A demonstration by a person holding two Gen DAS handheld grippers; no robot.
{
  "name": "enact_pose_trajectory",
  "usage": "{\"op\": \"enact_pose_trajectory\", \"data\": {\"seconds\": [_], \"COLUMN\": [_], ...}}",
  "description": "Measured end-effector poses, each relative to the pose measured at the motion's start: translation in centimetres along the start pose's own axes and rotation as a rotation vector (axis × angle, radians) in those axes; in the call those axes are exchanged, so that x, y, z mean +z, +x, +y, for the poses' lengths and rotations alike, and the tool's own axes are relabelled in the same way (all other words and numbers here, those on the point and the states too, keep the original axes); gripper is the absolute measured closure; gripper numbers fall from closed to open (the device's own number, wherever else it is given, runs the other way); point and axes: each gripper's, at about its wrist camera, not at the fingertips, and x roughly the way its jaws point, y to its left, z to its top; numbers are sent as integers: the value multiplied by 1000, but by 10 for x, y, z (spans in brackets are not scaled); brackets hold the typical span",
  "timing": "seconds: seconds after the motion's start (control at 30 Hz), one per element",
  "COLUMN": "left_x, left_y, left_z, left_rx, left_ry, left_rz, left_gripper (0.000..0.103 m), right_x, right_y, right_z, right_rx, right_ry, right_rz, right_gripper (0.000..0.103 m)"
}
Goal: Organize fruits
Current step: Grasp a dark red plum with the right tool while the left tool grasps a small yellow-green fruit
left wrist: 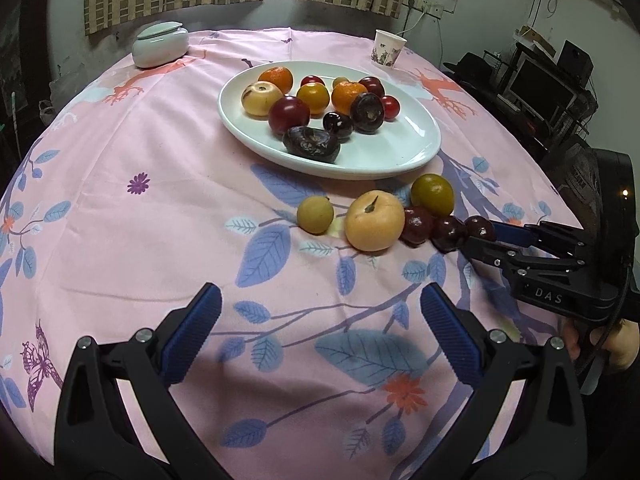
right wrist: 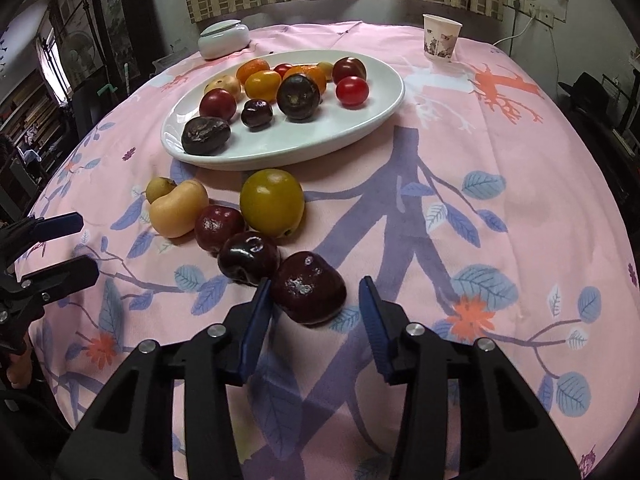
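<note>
A white oval plate [left wrist: 400, 160] [right wrist: 280, 160] holds several fruits: oranges, red and dark plums, tomatoes. On the pink cloth in front of it lie a yellow-green plum [left wrist: 432, 194] [right wrist: 272, 202], a peach-coloured fruit [left wrist: 374, 220] [right wrist: 178, 208], a small green fruit [left wrist: 315, 214] [right wrist: 160, 188] and a row of three dark red fruits. My right gripper [right wrist: 314, 296] [left wrist: 482, 238] straddles the nearest dark red fruit [right wrist: 308, 294] [left wrist: 480, 228]. Its left pad touches the fruit and a narrow gap shows at the right pad. My left gripper [left wrist: 320, 312] [right wrist: 72, 246] stands open and empty over bare cloth.
A paper cup [left wrist: 390, 48] [right wrist: 440, 38] stands at the far right of the round table. A lidded pale ceramic jar [left wrist: 160, 46] [right wrist: 224, 38] sits at the far left. Shelves, a fan and monitors surround the table. A hand [left wrist: 616, 344] holds the right gripper.
</note>
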Motion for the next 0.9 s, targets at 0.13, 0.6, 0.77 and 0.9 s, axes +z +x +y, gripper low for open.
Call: {"op": "enact_pose_trajectory", "data": {"seconds": [0.13,0.6,0.77,0.9], "left_x": [7,30,39,42], "left_y": [5,18,35,51], "left_z": [-2,6,21,23], "left_rx": [6,42,-5,-51], "left_ry": [4,41,16,17], "left_rz": [-3,-12,51,97], "left_gripper": [2,30,33,62], "right_x": [-2,-26,-26,-23], "right_y": [-7,-58,-58,-58], "right_z": [3,-4,0,3], "right_rx": [-18,21,44,51], "right_ry": [5,75,78,81], "right_rz": [-7,-105,-101,-105], "right_gripper": [66,66,66,66]}}
